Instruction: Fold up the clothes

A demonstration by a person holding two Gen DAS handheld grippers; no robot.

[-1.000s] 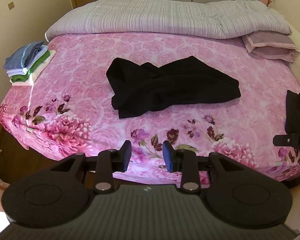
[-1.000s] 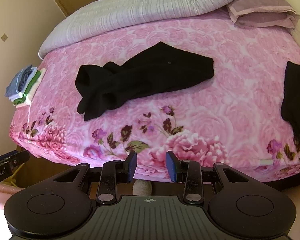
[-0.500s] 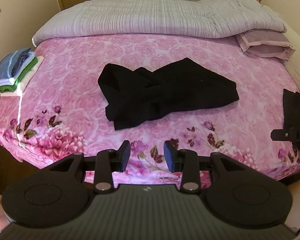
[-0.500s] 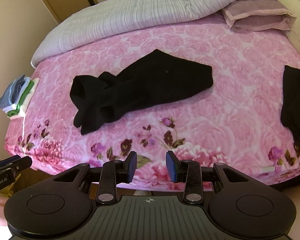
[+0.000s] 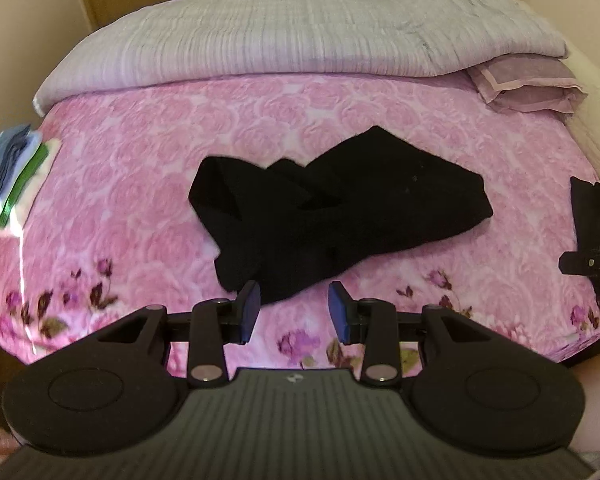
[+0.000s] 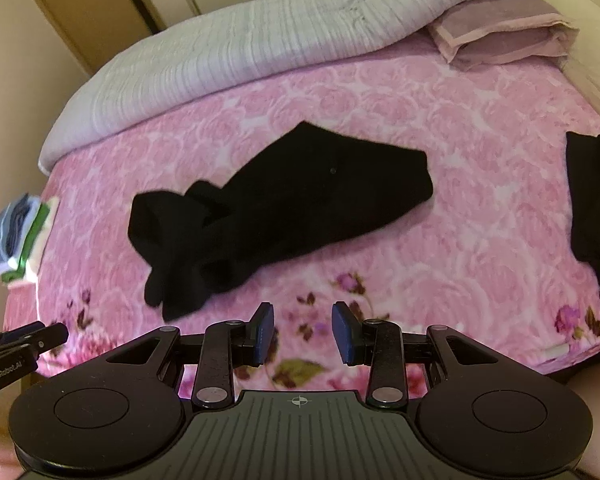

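A crumpled pair of black trousers (image 5: 332, 216) is seen lying in the middle of the bed (image 5: 140, 184), on the pink rose-patterned cover, ahead of and beyond both sets of tongs. Its long axis runs slantwise across the bed, from a bunched, twisted end at the near left to a flatter, broader end at the far right. In the left wrist view the near bunched end sits just above the left tongs (image 5: 294, 312), whose blue pads are parted with nothing between them. The right tongs (image 6: 302, 334) are likewise released and empty, with only floral cover showing in the gap; from there the trousers (image 6: 276, 212) lie up and to the left. The left hand is therefore judged the nearer to the crumpled end, and the right better placed for the broad end. A second black garment (image 6: 592, 208) lies well apart at the right edge, and a stack of folded clothes (image 5: 10, 172) rests at the far left.
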